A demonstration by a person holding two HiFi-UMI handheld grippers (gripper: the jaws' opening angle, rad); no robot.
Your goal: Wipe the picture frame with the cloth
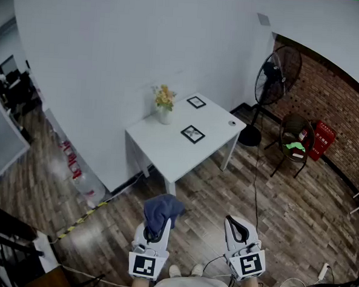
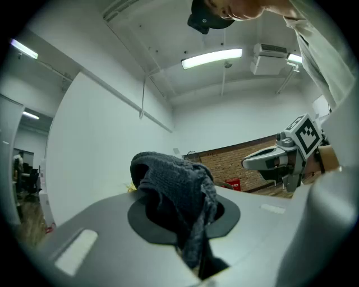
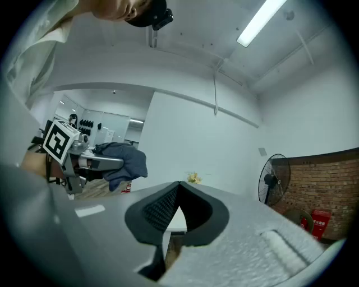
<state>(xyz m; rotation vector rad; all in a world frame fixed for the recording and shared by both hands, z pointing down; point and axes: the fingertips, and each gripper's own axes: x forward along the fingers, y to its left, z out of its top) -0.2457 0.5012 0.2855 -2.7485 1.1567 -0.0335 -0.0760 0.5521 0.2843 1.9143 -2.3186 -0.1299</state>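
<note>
Two small black picture frames lie on the white table (image 1: 167,150), one near its middle (image 1: 193,134) and one at the back (image 1: 196,102). Both grippers are held low over the wooden floor, well short of the table. My left gripper (image 1: 157,228) is shut on a dark blue cloth (image 1: 162,208), which bunches over its tips and hangs down in the left gripper view (image 2: 175,190). My right gripper (image 1: 236,224) is shut with nothing in it; its pads meet at the tip (image 3: 178,188). The right gripper view also shows the cloth (image 3: 127,160).
A vase of yellow flowers (image 1: 164,104) stands at the table's back left, and a small round object (image 1: 232,122) lies at its right edge. A standing fan (image 1: 275,79), a chair (image 1: 295,139) and a red box (image 1: 321,140) line the brick wall at right. Cables cross the floor.
</note>
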